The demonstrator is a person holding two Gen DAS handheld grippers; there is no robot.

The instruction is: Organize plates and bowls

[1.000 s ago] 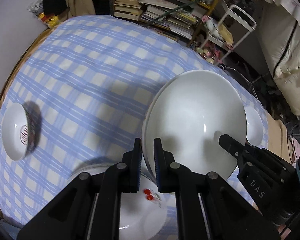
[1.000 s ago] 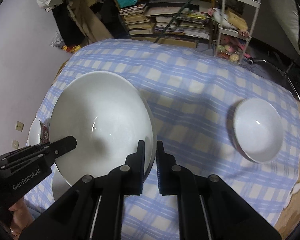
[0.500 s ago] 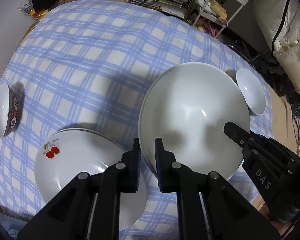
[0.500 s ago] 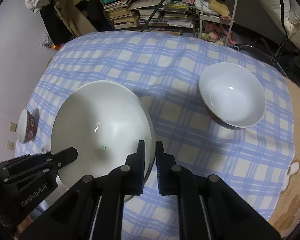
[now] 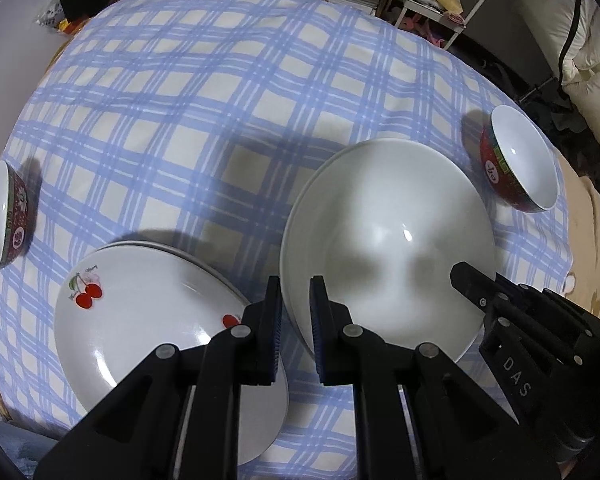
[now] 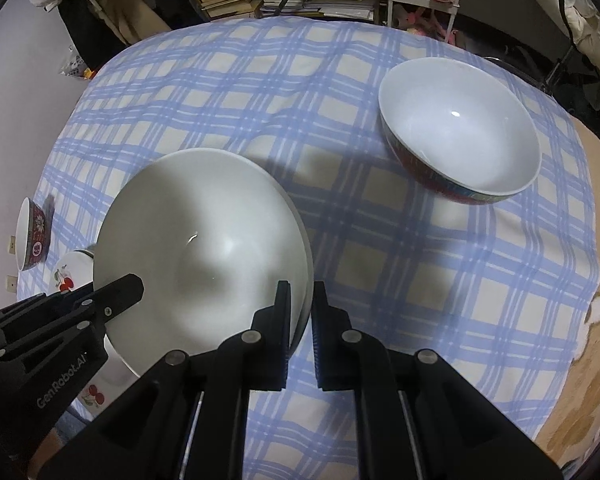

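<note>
item: large white bowl, glazed ceramic, centre-right of the left wrist frame and centre-left of the right wrist frame. a doubled rim line suggests two nested pieces; cannot tell for certain. it appears held clear of the desk, which wears a blue checked cloth.

hold: left tongs clamped on the bowl's near-left rim, one finger inside the wall, one outside. right tongs clamped likewise on the opposite rim. both pairs stand almost together, with only the wall between them.

handling, judged: stiff, fairly heavy for a thin-edge pinch, and the glaze likely slippery against the pads. fragile; a drop or a knock on other crockery could chip it. two opposed rim grips suit it; keep it level so neither grip has to resist tipping.

neighbours: stack of cherry-print plates, lower left of the left wrist frame, just beside the bowl. red-sided bowl, upper right of that frame, and well apart. small red patterned bowl, at the left edge. all three rest on the cloth.

note: if nesting is intended, lower the bowl gently to avoid ceramic contact shock.
</note>
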